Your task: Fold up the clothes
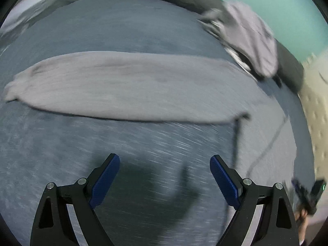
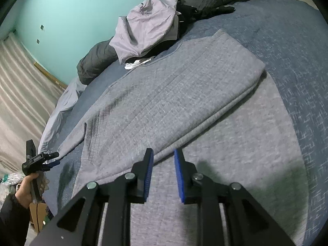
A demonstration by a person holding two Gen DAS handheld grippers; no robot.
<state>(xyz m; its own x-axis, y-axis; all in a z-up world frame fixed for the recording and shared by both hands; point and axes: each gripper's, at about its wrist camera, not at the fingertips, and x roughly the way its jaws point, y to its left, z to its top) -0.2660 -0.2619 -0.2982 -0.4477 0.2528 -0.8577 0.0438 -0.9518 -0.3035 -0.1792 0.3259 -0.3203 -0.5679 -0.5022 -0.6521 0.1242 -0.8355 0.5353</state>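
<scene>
Clearly the grey garment (image 2: 174, 94) lies flat on the bed (image 2: 287, 47), one part doubled over so a folded edge runs just ahead of the right tool (image 2: 163, 153), whose fingers stand slightly apart and empty. The left tool (image 1: 164, 160) is wide apart, held over bare blanket. For any further fold, I would pinch both layers at that edge, lift low, and align hems. More clothes (image 2: 147, 24) are heaped near the pillows.

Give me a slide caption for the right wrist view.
Right tool open above the fold edge of a grey garment on a blue bed, unfolded clothes piled behind.
</scene>
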